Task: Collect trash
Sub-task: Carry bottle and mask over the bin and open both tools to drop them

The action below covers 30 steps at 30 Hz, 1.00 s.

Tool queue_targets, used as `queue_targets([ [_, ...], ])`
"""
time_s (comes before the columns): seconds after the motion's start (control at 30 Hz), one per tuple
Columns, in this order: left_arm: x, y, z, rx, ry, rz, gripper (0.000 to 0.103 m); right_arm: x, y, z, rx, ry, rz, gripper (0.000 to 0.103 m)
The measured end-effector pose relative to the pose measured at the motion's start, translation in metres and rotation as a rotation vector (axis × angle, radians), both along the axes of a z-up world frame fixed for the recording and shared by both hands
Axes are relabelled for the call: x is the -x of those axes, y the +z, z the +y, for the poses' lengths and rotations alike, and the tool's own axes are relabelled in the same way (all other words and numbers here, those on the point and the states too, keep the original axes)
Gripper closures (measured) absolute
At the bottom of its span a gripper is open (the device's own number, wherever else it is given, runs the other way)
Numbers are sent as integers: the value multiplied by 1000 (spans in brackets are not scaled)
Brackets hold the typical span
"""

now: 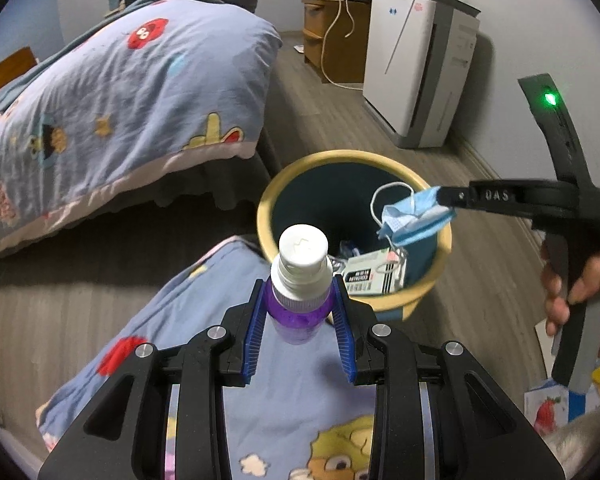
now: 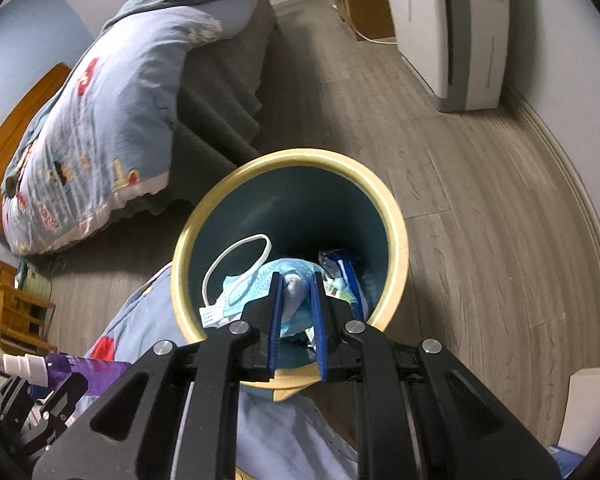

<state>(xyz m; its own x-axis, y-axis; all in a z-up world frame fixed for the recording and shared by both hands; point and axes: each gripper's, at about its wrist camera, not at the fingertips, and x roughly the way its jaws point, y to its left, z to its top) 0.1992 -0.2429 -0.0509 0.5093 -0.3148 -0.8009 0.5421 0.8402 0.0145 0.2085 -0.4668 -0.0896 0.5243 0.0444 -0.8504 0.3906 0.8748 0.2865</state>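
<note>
Bedroom floor, mask (image 2: 260, 288) in right gripper (image 2: 296, 292) over bin (image 2: 392, 216)

The left wrist camera sits behind its hand-held gripper (image 1: 300, 300), tilted down toward the yellow-rimmed bin (image 1: 440, 276) close ahead, the bed (image 1: 120, 92) to its left. The right wrist camera looks steeply down past its hand-held gripper (image 2: 296, 312) into the same bin (image 2: 396, 240), nearer still. Both views share the bin, bed and wooden floor (image 2: 480, 200).

bottle (image 1: 300, 308): clear purple plastic, white ribbed cap
mask (image 1: 414, 218): soft blue cloth
bin (image 2: 392, 216): smooth plastic, glossy rim
floor (image 2: 480, 208): matt wood-grain planks
</note>
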Motion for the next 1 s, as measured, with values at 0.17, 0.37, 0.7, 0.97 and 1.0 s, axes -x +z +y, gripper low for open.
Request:
queue_targets([
  [0.17,-19,-6,-18,39,0,23,69,-3,-15,-7,-12,-48,34,90],
  [0.37,-33,-26,-43,6,-22,30,69,-7,-26,-12,-53,-90,47,89],
  [0.7,-57,-41,-54,20,9,36,69,-11,-35,-17,-80,-115,59,89],
  [0.97,-62,-42,-51,26,28,15,49,-14,-40,-18,-109,-101,67,88],
  [1.0,-63,-42,-51,26,31,18,49,-14,-39,-18,-112,-103,57,88],
])
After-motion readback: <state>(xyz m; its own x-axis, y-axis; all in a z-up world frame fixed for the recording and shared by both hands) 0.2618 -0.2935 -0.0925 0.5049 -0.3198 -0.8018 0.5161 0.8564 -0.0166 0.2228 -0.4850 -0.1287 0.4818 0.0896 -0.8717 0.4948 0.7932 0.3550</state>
